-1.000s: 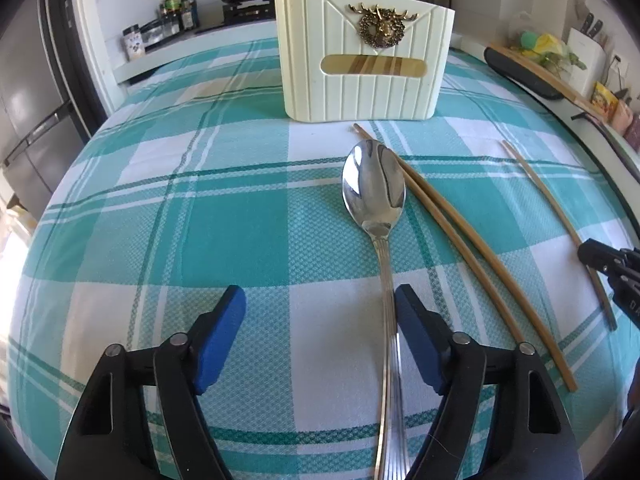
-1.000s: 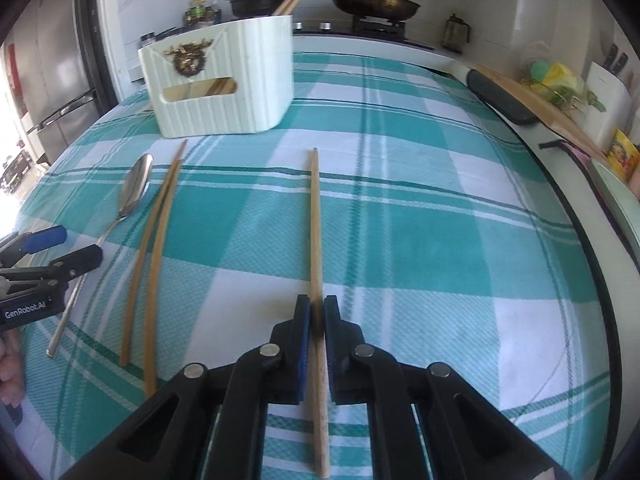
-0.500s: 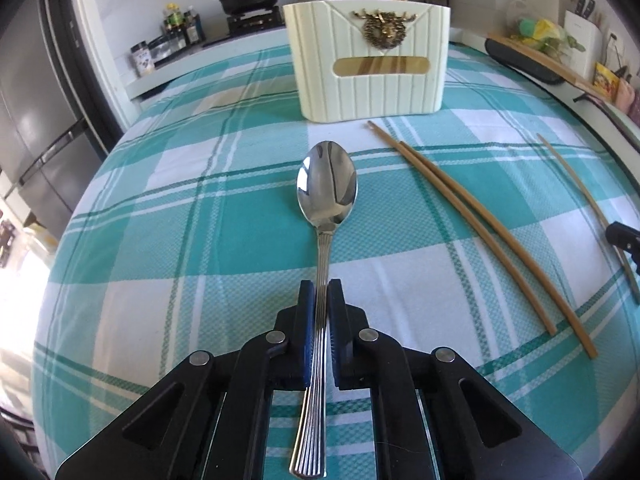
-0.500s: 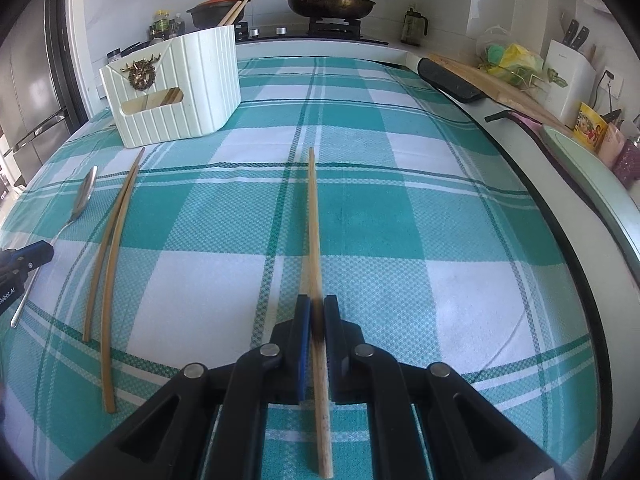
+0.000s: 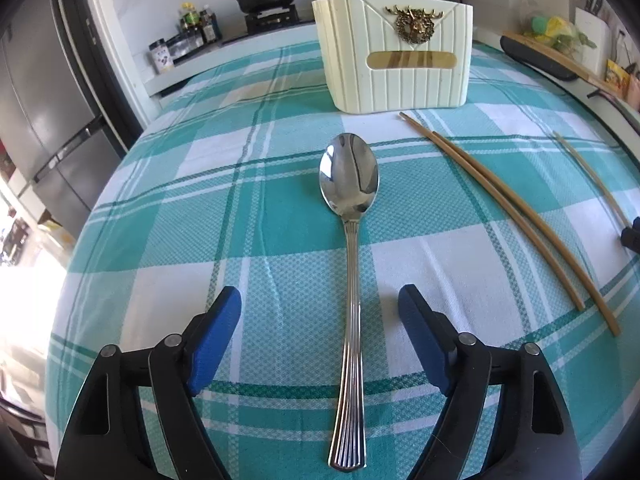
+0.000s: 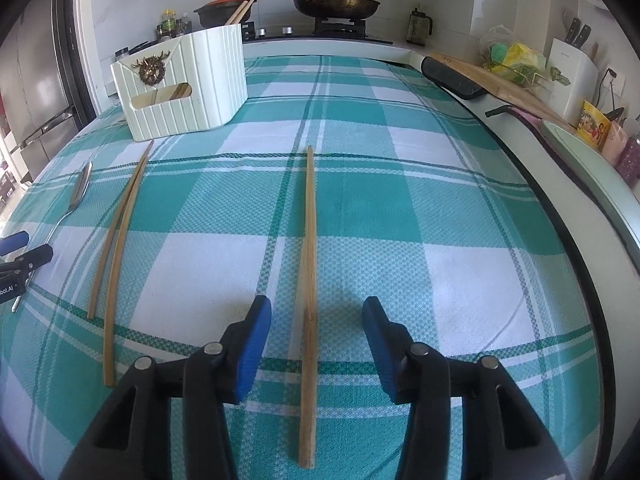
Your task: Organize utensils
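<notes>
Teal-and-white checked cloth (image 5: 280,216) covers the table, and we note the utensils lying flat on it. The left gripper (image 5: 320,320) has its jaws spread wide, having just been opening; the steel spoon (image 5: 350,208) lies between the blue pads (image 5: 216,332), its handle running toward the camera and its bowl pointing at the cream holder (image 5: 394,52), and neither pad touches it. To the right of the spoon we see a pair of chopsticks (image 5: 516,220) lying close together at a slant, their far tips near the holder's base. The right gripper (image 6: 316,332) also has its jaws apart, less widely, having just been opening; a single chopstick (image 6: 309,240) lies lengthwise between the pads, clear of both. From the right wrist view the pair (image 6: 120,236) and the spoon (image 6: 78,192) sit to the left, with the left gripper (image 6: 24,248) at the frame edge. More chopsticks (image 6: 240,12) stand tilted inside the holder (image 6: 180,88).
</notes>
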`<state>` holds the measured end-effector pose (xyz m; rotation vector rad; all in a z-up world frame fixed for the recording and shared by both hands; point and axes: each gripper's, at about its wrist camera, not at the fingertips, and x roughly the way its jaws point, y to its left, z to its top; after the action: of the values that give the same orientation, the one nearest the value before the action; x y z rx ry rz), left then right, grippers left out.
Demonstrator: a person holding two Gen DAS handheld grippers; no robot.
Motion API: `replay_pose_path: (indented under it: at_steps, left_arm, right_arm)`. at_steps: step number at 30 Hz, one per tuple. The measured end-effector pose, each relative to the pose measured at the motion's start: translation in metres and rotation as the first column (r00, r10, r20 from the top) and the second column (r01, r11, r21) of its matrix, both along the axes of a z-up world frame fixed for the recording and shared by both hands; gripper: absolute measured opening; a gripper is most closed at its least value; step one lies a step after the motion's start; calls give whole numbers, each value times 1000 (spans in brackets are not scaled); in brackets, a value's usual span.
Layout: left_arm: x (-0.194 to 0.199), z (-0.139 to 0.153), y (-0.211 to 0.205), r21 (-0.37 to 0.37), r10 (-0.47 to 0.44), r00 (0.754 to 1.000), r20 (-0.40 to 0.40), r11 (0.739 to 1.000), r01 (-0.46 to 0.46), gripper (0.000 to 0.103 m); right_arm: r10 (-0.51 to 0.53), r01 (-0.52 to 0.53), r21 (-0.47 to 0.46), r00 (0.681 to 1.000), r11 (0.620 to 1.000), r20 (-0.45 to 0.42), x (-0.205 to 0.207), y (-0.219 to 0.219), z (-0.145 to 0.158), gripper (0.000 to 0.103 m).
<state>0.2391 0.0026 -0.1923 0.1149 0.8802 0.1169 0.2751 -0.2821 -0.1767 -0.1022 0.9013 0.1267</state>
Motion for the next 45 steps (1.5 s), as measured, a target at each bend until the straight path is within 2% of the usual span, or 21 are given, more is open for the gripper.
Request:
replay_pose_path:
  at_steps: [6,11,17,21,24,35,41,45]
  left_arm:
    - [0,-1,6,-34,5,1000,1,999,-5,86]
    - [4,-2,12,-69,20,1000,-13,997,-21,94]
    - [7,-4,16,-106,30,999,-31,994,-33,98]
    - [8,-5,15,-112,25,999,-41,993,-29,102]
    - [11,-6,19,-147,12,998,-58,989,-21,102]
    - [14,-6,25,-166,-98,993,-69,982,85,102]
    - [18,-6,34,-168,-228,969,-92,963,210,103]
    - [30,-3,35,-183,-241,962,-128,959,216,102]
  right_arm:
    - [4,-4,3,1000,1000,2,0,0,0,49]
    - [3,-3,0,1000,1000,3,0,0,0,49]
    - [3,-3,1,1000,1000,3,0,0,-1,49]
    - [3,-3,1,1000,1000,3,0,0,-1,49]
    - [4,-4,4,1000,1000,2,0,0,-1,49]
    - [92,-91,14,990,996,-104,12,-4,2,53]
    - [133,-135,-1,980,991,-150,17,-2,3,54]
    - [150,-153,-5,972,988,-181,24,-2,3,54]
